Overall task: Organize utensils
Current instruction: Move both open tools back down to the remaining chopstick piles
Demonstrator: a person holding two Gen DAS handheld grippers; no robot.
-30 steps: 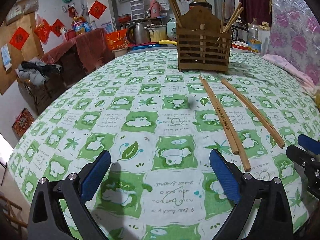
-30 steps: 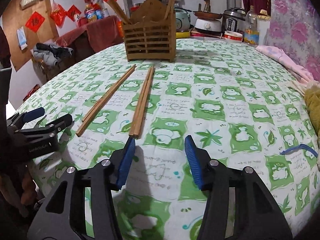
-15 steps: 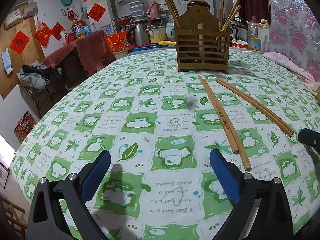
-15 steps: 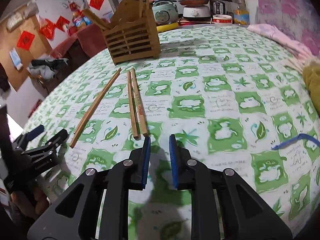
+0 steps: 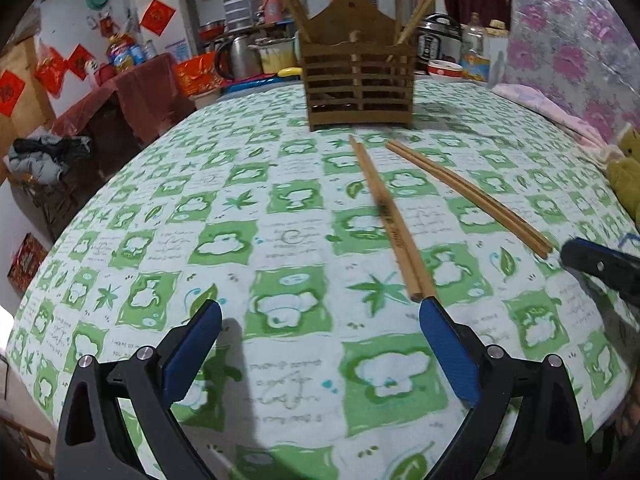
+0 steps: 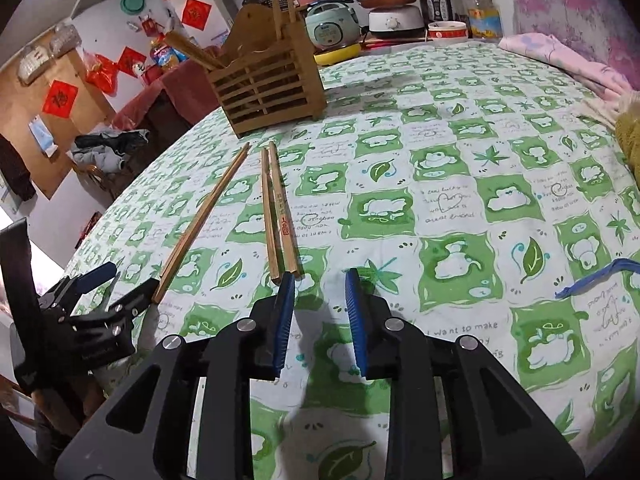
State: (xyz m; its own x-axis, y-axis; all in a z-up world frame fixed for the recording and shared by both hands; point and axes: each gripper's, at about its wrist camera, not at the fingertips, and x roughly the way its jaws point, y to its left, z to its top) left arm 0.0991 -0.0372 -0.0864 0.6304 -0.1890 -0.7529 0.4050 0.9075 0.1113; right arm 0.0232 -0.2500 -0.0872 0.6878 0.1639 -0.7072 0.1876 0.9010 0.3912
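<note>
Two pairs of wooden chopsticks lie on the green-and-white tablecloth. In the left wrist view, one pair [image 5: 390,224] ends just beyond my right fingertip and the other pair [image 5: 468,196] lies to its right. My left gripper [image 5: 320,312] is open and empty. In the right wrist view, my right gripper [image 6: 320,284] is open a little and empty, its left fingertip just short of the near pair [image 6: 278,212]. The other pair [image 6: 204,216] ends by the left gripper [image 6: 116,284]. The wooden holder [image 5: 358,80] [image 6: 266,84] stands at the back with several chopsticks in it.
A pink cloth [image 6: 568,60] and a yellow-green plush item [image 6: 628,132] lie at the table's right edge. A blue strip [image 6: 596,276] lies on the cloth at right. Cookers, bottles and a kettle stand beyond the table's far edge.
My left gripper has moved forward, so its right fingertip now reaches the near chopstick ends. My right gripper narrowed, then opened slightly, and has moved closer to its chopstick pair.
</note>
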